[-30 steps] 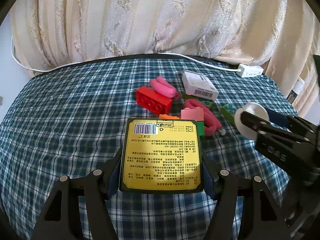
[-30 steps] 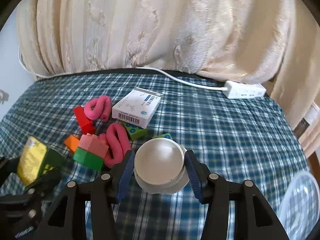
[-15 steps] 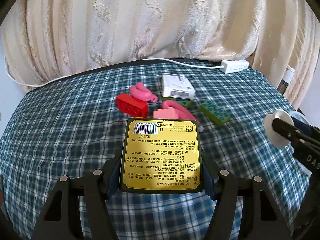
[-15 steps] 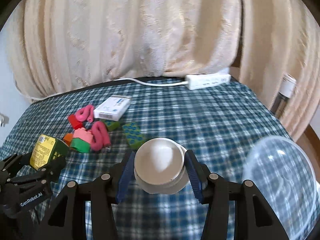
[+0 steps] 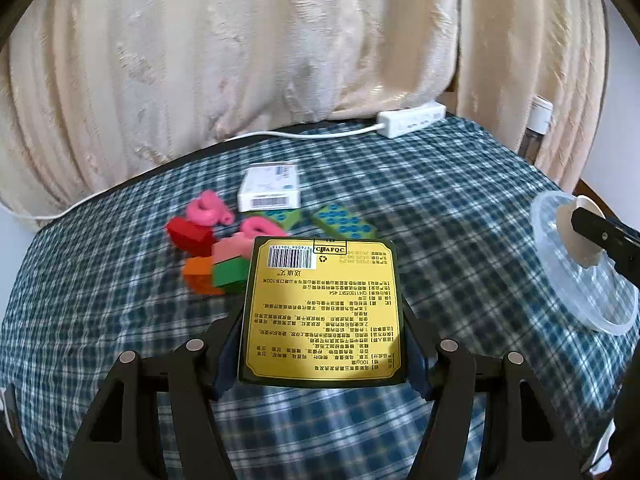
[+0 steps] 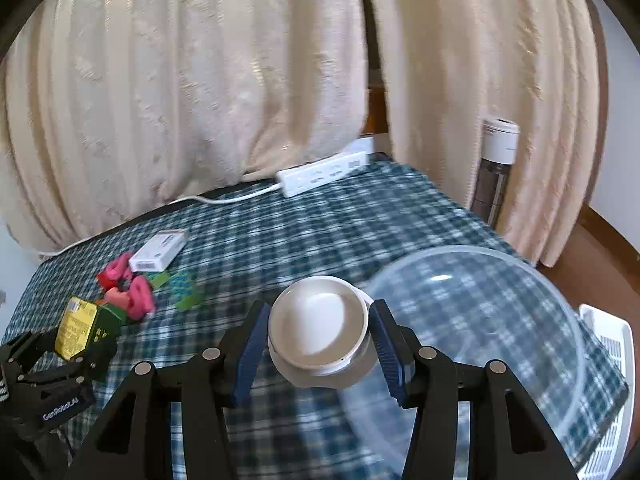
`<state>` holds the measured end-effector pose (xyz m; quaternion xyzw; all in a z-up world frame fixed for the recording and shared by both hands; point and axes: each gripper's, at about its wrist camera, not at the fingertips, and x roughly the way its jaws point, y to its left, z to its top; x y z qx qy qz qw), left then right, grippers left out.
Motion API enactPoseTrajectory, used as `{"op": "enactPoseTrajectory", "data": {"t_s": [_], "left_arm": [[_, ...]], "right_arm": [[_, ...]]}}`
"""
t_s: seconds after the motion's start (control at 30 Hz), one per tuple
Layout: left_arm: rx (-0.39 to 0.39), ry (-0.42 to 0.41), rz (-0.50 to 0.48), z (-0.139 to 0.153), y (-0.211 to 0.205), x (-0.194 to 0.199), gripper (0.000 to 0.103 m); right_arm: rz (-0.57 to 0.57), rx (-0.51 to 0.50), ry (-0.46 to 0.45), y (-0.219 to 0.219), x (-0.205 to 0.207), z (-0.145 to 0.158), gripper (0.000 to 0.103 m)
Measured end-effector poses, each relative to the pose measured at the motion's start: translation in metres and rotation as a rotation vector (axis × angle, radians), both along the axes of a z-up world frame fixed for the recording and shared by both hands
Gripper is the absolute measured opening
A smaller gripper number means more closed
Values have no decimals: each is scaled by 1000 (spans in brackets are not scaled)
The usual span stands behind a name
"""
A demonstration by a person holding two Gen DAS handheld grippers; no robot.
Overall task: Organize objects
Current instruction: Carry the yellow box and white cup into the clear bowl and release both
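L claw [image 5: 322, 354] grips yellow box [image 5: 325, 308], lengthwise fwd; R claw [image 6: 318, 350] grips white cup [image 6: 320, 330].

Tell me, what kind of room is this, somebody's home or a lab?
Most likely a room in a home. Cream curtains hang behind a table under a blue checked cloth, where a white power strip lies near toy blocks.

My two wrist cameras look down-forward over the plaid surface [image 5: 460, 208]; both share the far toy pile [image 5: 208, 240].
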<state>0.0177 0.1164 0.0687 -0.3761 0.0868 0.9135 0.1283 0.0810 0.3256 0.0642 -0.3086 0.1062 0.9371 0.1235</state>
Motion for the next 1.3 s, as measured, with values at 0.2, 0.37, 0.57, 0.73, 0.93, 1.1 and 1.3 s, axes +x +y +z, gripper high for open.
{"op": "enactPoseTrajectory", "data": {"t_s": [0.2,0.37,0.57,0.73,0.93,1.1,1.3], "left_arm": [[-27,9,-70,2,39,6,67],[-40,15,-126,6,71,12,67],[-60,25,-185,10,107,18,67],[-78,32,-238,13,134,25,67],[-93,40,-290,16,164,32,67],[-104,41,-329,15,183,36,67],[-109,41,-369,13,201,42,67]], "right_arm": [[-52,-13,7,28,17,-3,54],[-91,-21,6,50,30,-6,54],[-132,-28,5,74,43,-9,54],[-157,-18,9,87,51,-12,55],[-182,-29,21,102,61,-13,54],[-205,-36,29,114,67,-14,55],[-229,-37,36,123,73,-15,55]]}}
